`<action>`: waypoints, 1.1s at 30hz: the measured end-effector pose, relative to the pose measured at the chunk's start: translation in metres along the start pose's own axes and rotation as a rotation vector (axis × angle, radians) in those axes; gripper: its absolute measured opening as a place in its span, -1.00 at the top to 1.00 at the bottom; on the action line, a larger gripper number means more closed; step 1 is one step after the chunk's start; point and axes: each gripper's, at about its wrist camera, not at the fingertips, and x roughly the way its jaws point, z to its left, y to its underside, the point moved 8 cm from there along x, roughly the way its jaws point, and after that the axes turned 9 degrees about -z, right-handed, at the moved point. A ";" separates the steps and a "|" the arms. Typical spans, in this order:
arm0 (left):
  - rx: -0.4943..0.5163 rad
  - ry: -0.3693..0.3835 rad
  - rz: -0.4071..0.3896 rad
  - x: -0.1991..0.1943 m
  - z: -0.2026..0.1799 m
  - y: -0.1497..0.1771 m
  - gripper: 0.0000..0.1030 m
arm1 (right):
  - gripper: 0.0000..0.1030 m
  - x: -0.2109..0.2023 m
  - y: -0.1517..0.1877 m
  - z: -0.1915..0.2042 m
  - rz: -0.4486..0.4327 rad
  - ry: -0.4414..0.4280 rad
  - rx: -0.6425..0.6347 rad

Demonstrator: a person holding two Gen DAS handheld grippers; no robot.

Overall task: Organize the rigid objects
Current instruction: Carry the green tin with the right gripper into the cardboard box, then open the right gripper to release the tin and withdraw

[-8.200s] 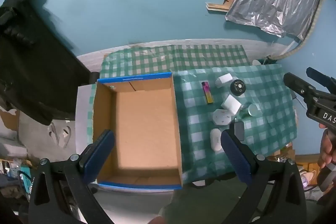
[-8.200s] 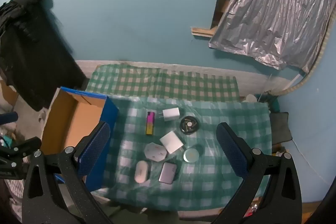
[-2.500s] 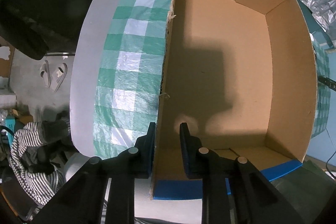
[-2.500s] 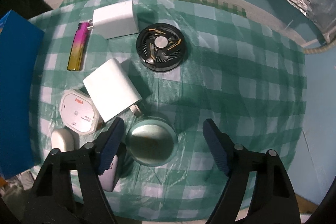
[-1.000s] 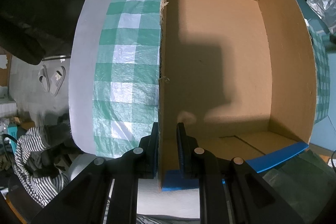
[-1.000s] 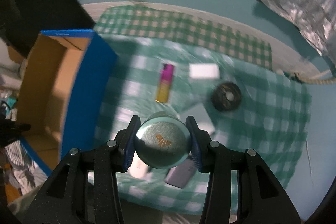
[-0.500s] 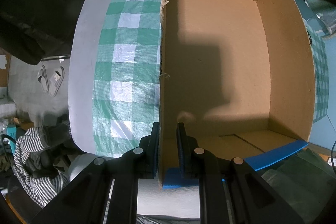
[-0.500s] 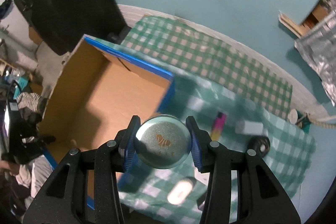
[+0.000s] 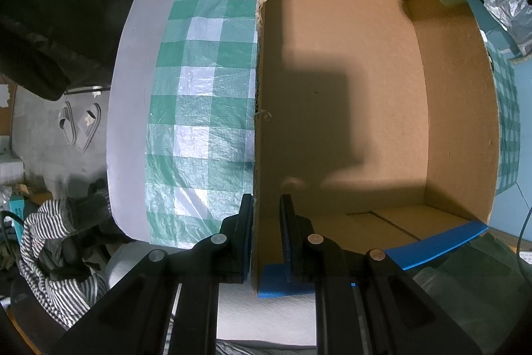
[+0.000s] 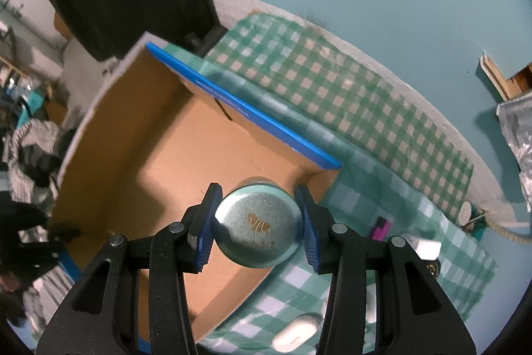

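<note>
In the left wrist view, our left gripper (image 9: 266, 235) is clamped on the left wall of the open brown cardboard box with blue-edged rims (image 9: 349, 95), which sits on the green-and-white checked tablecloth (image 9: 206, 82). In the right wrist view, our right gripper (image 10: 257, 227) is closed on the round pale-green metal tin with a gold emblem on its lid (image 10: 257, 228), above the box's near right corner, while a pink lighter (image 10: 380, 228) and white plastic items lie blurred on the cloth beyond.

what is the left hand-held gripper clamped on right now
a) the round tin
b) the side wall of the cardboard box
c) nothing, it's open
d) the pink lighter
b: the left hand-held gripper has one finger either side of the cardboard box wall, squeezing it.
</note>
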 end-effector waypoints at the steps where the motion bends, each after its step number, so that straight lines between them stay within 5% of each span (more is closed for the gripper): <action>1: -0.001 0.001 0.000 0.000 0.000 0.000 0.71 | 0.14 0.004 0.000 -0.001 0.008 0.004 0.000; 22: 0.007 -0.006 0.014 0.006 -0.002 0.001 0.71 | 0.09 0.021 0.007 -0.011 0.030 -0.001 0.055; 33: 0.018 -0.002 0.008 0.003 -0.006 -0.001 0.71 | -0.16 -0.009 0.002 -0.012 -0.040 -0.007 0.097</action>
